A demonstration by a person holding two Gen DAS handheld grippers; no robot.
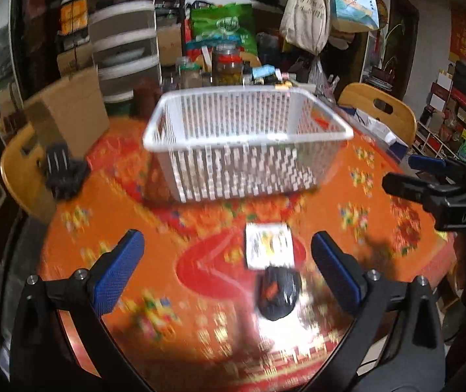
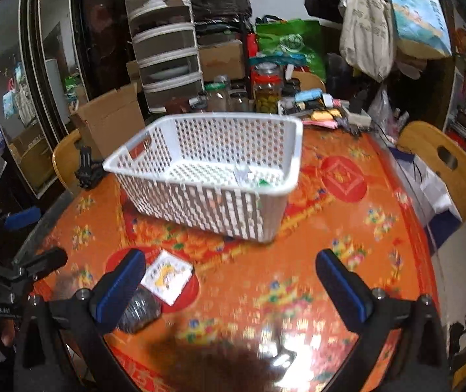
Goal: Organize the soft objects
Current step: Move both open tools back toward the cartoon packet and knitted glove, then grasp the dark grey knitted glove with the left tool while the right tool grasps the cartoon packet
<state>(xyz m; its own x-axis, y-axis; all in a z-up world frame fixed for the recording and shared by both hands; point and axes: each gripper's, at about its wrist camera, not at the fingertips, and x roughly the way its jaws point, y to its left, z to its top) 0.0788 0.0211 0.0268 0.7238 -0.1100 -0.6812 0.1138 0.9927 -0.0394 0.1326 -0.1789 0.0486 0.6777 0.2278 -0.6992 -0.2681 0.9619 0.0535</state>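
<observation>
Soft objects lie in front of the white basket [image 1: 247, 140] in your left wrist view: a white packet [image 1: 269, 245] and, nearer you and touching it, a dark pouch [image 1: 277, 295]. Your left gripper [image 1: 226, 269] hovers over the orange table [image 1: 135, 294] on the near side of the basket, fingers spread wide around both, holding nothing. Your right gripper [image 1: 429, 179] reaches in well right of the basket.

From your right wrist view, your right gripper [image 2: 229, 285] is also spread wide and empty, near the basket [image 2: 207, 170]. Packet [image 2: 167, 276] and pouch [image 2: 140, 310] sit at its left finger. Something small and pale, with a bit of green, rests inside the basket; blur hides what.
</observation>
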